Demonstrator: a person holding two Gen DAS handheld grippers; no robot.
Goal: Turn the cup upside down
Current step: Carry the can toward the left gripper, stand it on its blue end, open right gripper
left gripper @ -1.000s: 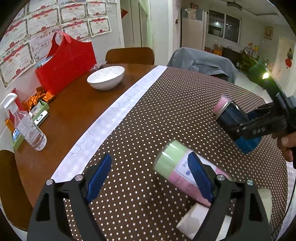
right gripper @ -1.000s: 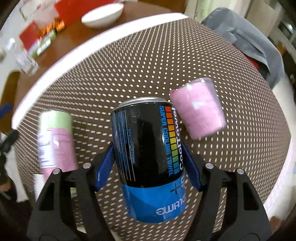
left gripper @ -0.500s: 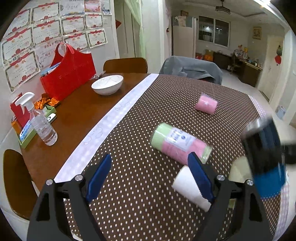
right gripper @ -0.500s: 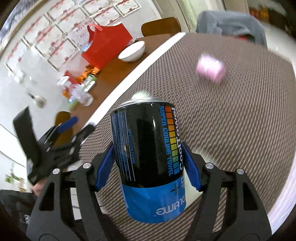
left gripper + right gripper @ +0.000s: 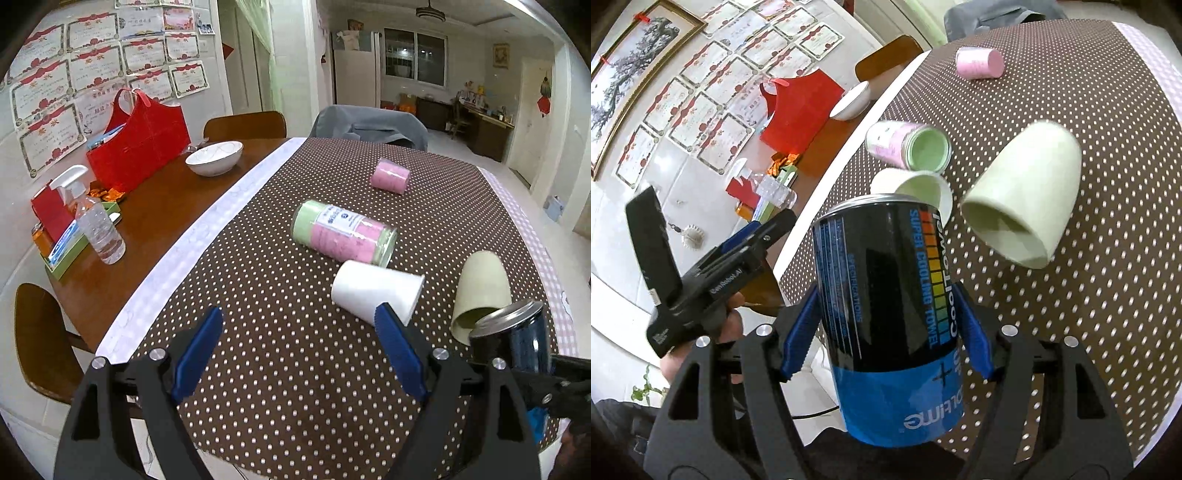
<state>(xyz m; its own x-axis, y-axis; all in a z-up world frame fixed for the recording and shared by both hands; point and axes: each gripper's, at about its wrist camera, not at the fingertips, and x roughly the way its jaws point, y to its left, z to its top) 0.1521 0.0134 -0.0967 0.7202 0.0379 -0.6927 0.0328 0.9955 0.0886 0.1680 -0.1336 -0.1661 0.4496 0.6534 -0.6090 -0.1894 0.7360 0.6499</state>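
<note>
Looking along my left gripper point(image 5: 301, 354), its fingers spread and empty, a white paper cup point(image 5: 376, 291) lies sideways just ahead. My right gripper point(image 5: 890, 328) pinches the black-and-blue can-shaped cup point(image 5: 890, 314), print inverted, off the tabletop point(image 5: 1108, 295). Next I judge: lowering it rim-down.

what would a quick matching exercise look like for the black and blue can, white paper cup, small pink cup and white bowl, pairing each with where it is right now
Things:
1. black and blue can
2. white paper cup
3. small pink cup
4. white bowl

Places:
A. on the bare wooden part of the table, near the red bag
B. clamped in the right hand-held gripper, off the cloth
C. on its side, farthest across the dotted tablecloth
D. on its side, right next to the pink and green jar

Pairs: 1-B, 2-D, 3-C, 4-A
</note>
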